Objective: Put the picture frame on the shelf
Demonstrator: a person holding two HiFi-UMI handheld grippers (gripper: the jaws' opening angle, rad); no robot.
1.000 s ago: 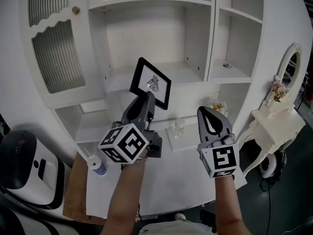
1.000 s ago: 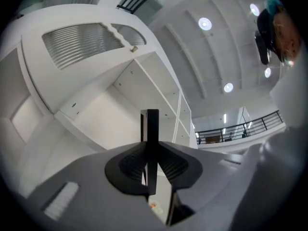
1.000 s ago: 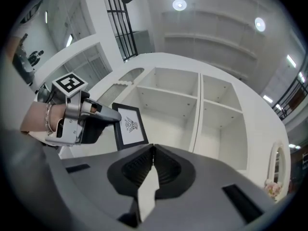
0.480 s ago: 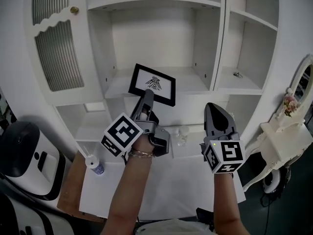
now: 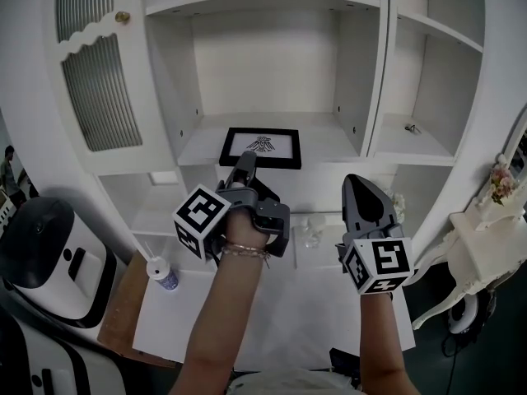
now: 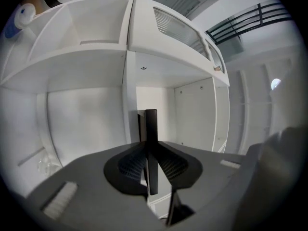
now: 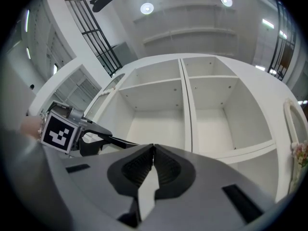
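left gripper: clamped on frame, pads on its near edge; in left gripper view frame edge-on between the jaws, gripped both sides
right gripper: pinched closed, nothing in it; in right gripper view jaw tips meet, only white shelving behind
frame: black border, white mat, small dark print in the middle; held out over the middle bay of shelf, face up and near flat, long edge across the bay; contact with the board not readable
frame vs right gripper: apart, right gripper lower and to the right, in front of the shelf edge
cross-check: right gripper view shows left gripper at left with frame as a thin dark line pointing into the left bay
shelf: white unit, two bays side by side, upper boards bare; small metal item on the right bay's board
door: ribbed glass, left of the middle bay, brass knob at top
table: white, below both grippers; bottle with blue label at its left edge, small glass piece between the grippers near the shelf foot
left side: white rounded appliance beside the table
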